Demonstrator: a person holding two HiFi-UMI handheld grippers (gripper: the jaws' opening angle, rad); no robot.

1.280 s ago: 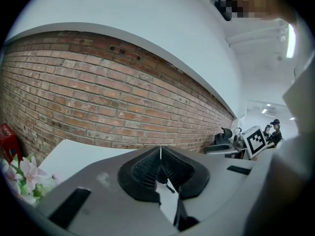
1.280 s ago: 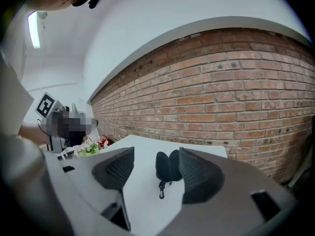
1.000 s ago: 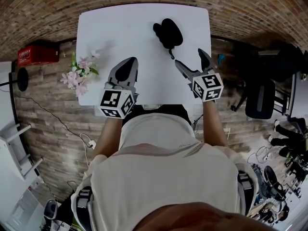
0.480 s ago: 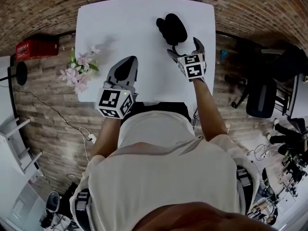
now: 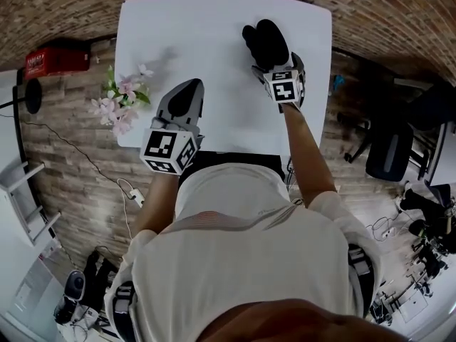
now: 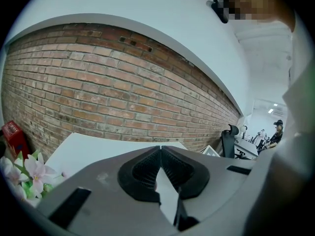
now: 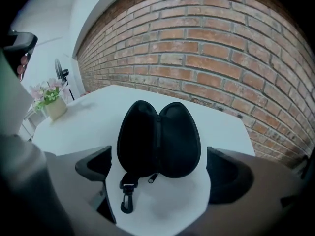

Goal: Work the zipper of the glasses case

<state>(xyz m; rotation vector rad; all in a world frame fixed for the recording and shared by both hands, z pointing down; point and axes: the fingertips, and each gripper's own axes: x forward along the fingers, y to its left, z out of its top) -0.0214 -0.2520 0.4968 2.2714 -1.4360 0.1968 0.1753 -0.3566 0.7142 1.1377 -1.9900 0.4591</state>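
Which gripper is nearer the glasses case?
Right. The right gripper, jaws just opening wide, is at the near end of the glasses case, gripping nothing; the left gripper, shut, sits well off to its left.

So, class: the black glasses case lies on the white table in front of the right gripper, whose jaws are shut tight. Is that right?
Not quite. The right gripper has its jaws wide apart, and they have just been opening. The right gripper view shows the black glasses case in the gap between them, touched by neither pad. The rest holds: it lies on the white table.
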